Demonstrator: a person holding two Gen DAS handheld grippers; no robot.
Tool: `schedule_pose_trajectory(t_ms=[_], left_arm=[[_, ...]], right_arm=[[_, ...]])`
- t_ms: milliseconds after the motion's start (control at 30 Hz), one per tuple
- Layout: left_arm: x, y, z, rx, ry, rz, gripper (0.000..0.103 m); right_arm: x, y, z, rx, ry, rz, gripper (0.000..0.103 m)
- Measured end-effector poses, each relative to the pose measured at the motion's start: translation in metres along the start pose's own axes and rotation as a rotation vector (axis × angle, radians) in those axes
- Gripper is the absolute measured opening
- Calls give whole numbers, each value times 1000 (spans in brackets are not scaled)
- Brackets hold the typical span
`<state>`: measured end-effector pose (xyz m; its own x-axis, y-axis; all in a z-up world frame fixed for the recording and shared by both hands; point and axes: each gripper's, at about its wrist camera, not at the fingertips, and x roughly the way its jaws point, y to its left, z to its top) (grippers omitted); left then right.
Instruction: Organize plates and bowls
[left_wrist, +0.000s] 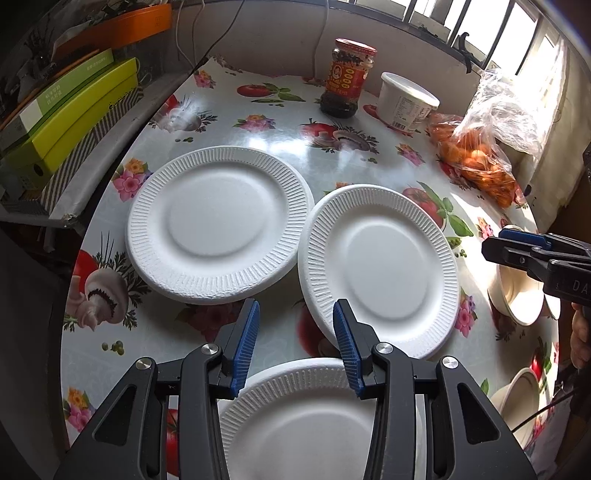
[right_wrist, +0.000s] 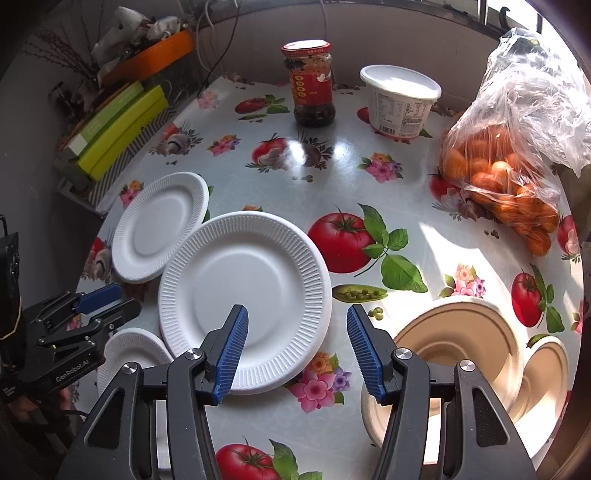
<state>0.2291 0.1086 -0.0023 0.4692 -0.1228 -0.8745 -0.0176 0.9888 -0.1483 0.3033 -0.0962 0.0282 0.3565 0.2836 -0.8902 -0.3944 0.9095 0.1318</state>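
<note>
left gripper (left_wrist: 295, 345): jaws apart with nothing clamped. It hangs over the near edge of the table (left_wrist: 280, 147), the nearest plate (left_wrist: 295, 417) under it and the middle plate's (left_wrist: 384, 266) rim by one pad.

right gripper (right_wrist: 297, 350): jaws apart and empty too, sitting between the middle plate and the big bowl (right_wrist: 461, 339).

where the stuff is: three white plates on the left half of the table, the far plate (left_wrist: 218, 221) nearest the left edge. Two tan bowls by the near right corner, the small bowl (right_wrist: 546, 376) just beside the big one.

step in hand: looks like you're lining up the first picks, plates with one hand and bowls with the other.

how to do it well: come at a rim edge-on, slide one pad under the lip, and squeeze gently. I'd stack onto the far plate so the pile stays put.

materials: the plates look like foam, with ribbed rims and smooth wells, so they probably dent easily. The bowls look like pressed pulp, matte and stiffer. The tablecloth is glossy, so I'd expect things to skid on it.

clutter: the jar (right_wrist: 312, 85), tub (right_wrist: 400, 103) and bag of oranges (right_wrist: 509, 173) sit along the far edge, well clear.
</note>
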Motion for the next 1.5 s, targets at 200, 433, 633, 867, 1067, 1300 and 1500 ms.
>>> schedule_pose_trajectory(t_ms=[200,433,633,867,1067,1300,1500], left_arm=[[9,-1,0,-20,20,-10,43],[20,-1,5,-52,52,-20,39],[26,-4,5,-63,81,-7,35],[34,-3,3,-102,112,-13,29],[36,-5,3,-125,106,0,18],[30,-8,6,-153,89,17,17],[14,-5,5,-166,48,34,17]], right_arm=[[23,0,9,4,0,-9,45],[42,-10,18,45,37,-8,40],[59,-20,22,93,82,16,40],[68,-21,19,94,96,39,31],[70,-21,19,89,104,51,22],[66,-24,22,116,96,80,20],[49,-18,27,96,66,109,18]])
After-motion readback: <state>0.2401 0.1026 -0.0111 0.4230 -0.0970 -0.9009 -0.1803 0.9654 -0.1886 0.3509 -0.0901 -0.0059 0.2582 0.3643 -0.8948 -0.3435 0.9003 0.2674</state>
